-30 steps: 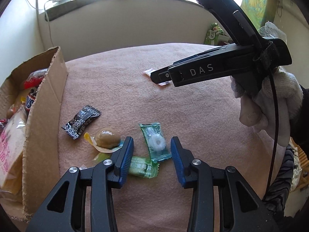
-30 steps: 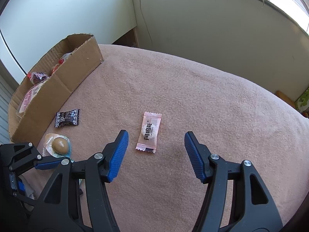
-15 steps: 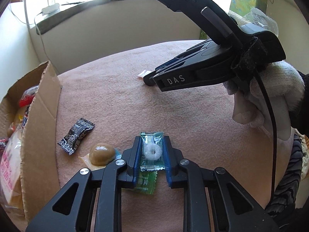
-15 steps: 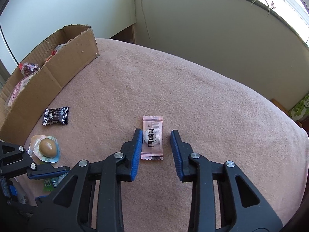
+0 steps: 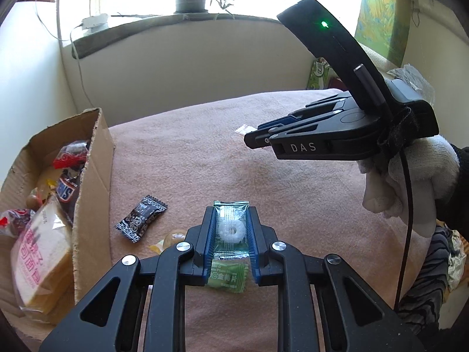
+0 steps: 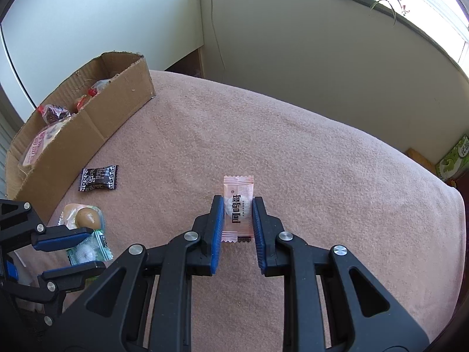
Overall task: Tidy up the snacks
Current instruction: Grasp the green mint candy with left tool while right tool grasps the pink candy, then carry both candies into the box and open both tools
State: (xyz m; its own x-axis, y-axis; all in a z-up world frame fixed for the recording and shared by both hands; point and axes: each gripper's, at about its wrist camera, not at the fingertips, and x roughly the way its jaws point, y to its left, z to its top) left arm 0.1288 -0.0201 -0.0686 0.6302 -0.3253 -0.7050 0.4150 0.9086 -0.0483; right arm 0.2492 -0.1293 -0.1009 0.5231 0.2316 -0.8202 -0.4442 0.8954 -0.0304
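My left gripper [image 5: 230, 214] is shut on a clear green candy packet with a white ring sweet [image 5: 230, 228], lifted a little above the pink cloth; it also shows in the right wrist view [image 6: 88, 250]. My right gripper [image 6: 237, 202] is shut on a pink candy packet [image 6: 238, 205] with dark print, held just off the cloth. In the left wrist view the right gripper [image 5: 258, 140] covers most of that pink packet [image 5: 244, 129]. A cardboard box [image 5: 92, 176] holding several snacks stands at the left; it also shows in the right wrist view [image 6: 88, 117].
On the pink cloth [image 6: 293, 152] lie a black candy packet [image 5: 141, 218], a brown sweet in a clear wrapper [image 6: 85, 217] and a light green packet [image 5: 227, 275] under my left fingers. A green carton [image 6: 454, 158] stands past the cloth's right edge.
Both grippers have closed on their packets and lifted them slightly. The left one has drawn back from the cloth and toward the box side.
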